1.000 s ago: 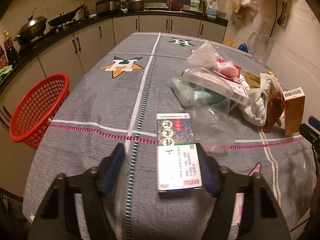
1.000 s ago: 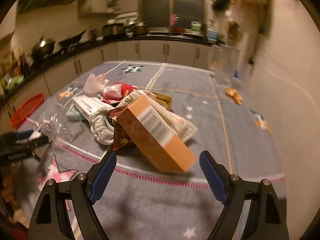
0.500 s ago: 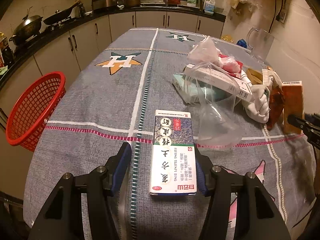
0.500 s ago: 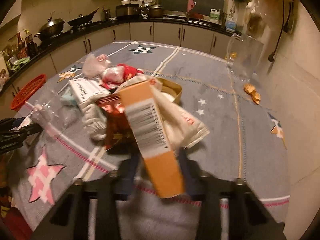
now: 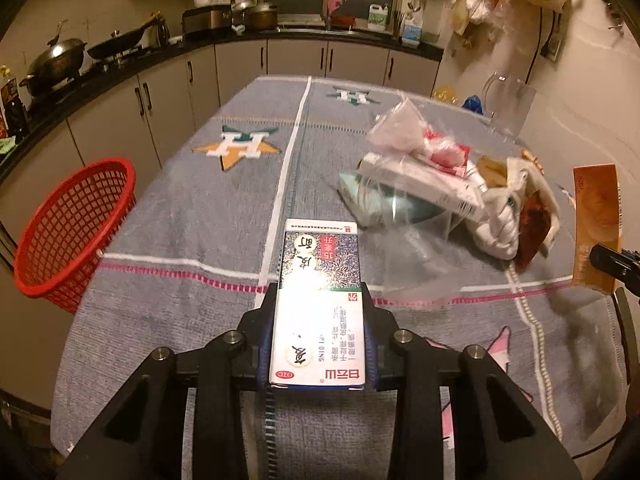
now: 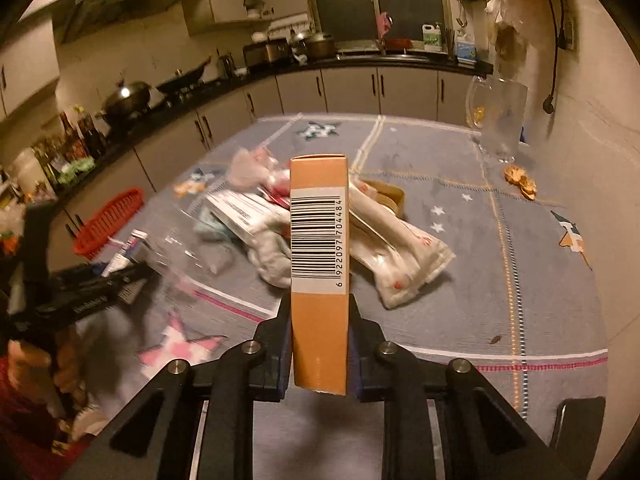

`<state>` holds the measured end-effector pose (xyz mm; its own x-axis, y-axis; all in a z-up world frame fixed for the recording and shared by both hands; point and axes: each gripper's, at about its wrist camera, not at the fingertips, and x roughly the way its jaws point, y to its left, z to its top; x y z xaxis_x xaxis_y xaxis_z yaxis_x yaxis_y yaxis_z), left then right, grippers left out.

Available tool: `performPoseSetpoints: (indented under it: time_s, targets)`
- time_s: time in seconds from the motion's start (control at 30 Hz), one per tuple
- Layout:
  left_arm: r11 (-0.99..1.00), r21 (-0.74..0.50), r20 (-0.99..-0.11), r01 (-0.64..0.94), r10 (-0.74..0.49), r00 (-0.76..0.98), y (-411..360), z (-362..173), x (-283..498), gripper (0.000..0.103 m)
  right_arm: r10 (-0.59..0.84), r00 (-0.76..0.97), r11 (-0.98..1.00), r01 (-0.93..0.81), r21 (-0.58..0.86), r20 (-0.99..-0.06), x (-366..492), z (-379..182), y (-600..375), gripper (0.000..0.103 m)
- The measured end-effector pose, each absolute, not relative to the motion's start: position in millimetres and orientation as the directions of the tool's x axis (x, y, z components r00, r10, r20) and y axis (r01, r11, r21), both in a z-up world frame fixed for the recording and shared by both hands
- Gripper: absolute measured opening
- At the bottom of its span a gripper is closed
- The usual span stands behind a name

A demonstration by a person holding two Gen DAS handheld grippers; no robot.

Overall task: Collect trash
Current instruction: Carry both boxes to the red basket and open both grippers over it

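Observation:
My left gripper (image 5: 319, 300) is shut on a white and green medicine box (image 5: 320, 280), held above the grey tablecloth (image 5: 192, 208). My right gripper (image 6: 319, 312) is shut on an orange carton (image 6: 319, 240) with a barcode, lifted off the table; it also shows in the left wrist view (image 5: 596, 224). A pile of trash (image 5: 448, 188) lies mid-table: white boxes, clear plastic bags, a white cloth, red wrappers. A red basket (image 5: 72, 232) hangs off the table's left edge.
A clear glass jug (image 6: 500, 120) stands at the far right by the wall. Orange scraps (image 6: 520, 180) lie near it. Kitchen counters with pots line the back and left. A clear plastic bag (image 5: 416, 264) lies just right of the medicine box.
My left gripper has closed on the medicine box and lifted it. My right gripper has closed on the orange carton, turned it upright and raised it from the pile.

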<state>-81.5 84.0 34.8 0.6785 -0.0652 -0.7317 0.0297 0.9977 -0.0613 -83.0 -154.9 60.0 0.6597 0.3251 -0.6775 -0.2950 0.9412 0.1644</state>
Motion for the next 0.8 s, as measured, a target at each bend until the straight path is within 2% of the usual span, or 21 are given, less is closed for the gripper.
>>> performPoseSetpoints:
  time_s: [0.23,0.43,0.8]
  targets:
    - [0.998,-0.052,-0.694,0.022,-0.052,0.718,88,55,-92,0.034,0.436,0.617,0.894,-0.378,0.239,-0.656,-85,72,-125,0.024]
    - [0.998,-0.054,-0.654,-0.044,-0.002,0.756,122,77,-96,0.034,0.550,0.514,0.820,-0.482,0.309,-0.659,-71,81,-72,0.024]
    - [0.968,-0.010,-0.614,-0.250,0.191,0.766,234,97,-92,0.034,0.623,0.352,0.714,-0.621,0.323,-0.699,-27,89,66,0.024]
